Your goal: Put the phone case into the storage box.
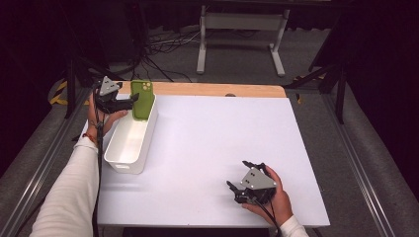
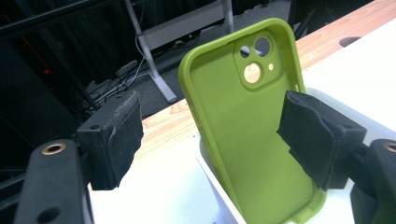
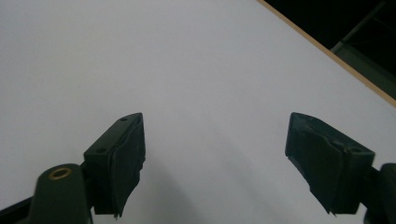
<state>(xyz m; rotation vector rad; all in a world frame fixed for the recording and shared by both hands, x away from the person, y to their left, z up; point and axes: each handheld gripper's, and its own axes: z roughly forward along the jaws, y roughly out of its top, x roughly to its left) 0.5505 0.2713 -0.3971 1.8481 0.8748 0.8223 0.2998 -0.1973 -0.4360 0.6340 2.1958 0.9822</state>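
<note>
The green phone case (image 2: pixel 243 135) stands nearly upright at the far end of the white bin (image 1: pixel 129 140), its lower edge down inside and its open face toward the left gripper (image 1: pixel 129 101). That gripper's jaws stand apart: one pad (image 2: pixel 114 135) is well clear of the case on the table side, and the other pad (image 2: pixel 310 137) sits just at the case's edge, close enough that contact cannot be ruled out, though nothing is clamped. The step in hand looks like letting the case go in the bin, and doing it well probably means backing the gripper straight out along the line of its jaws, so the near pad does not drag the edge and tip the case over the wall. A soft case leaning like this will likely slide or flop if nudged, so a slow, level retreat seems wiser than a lift. The right gripper (image 1: pixel 243 180) rests low over the bare white table (image 1: pixel 207 148) near the front corner, well apart from the bin, its jaws wide with nothing between them; it seems best left where it is.
</note>
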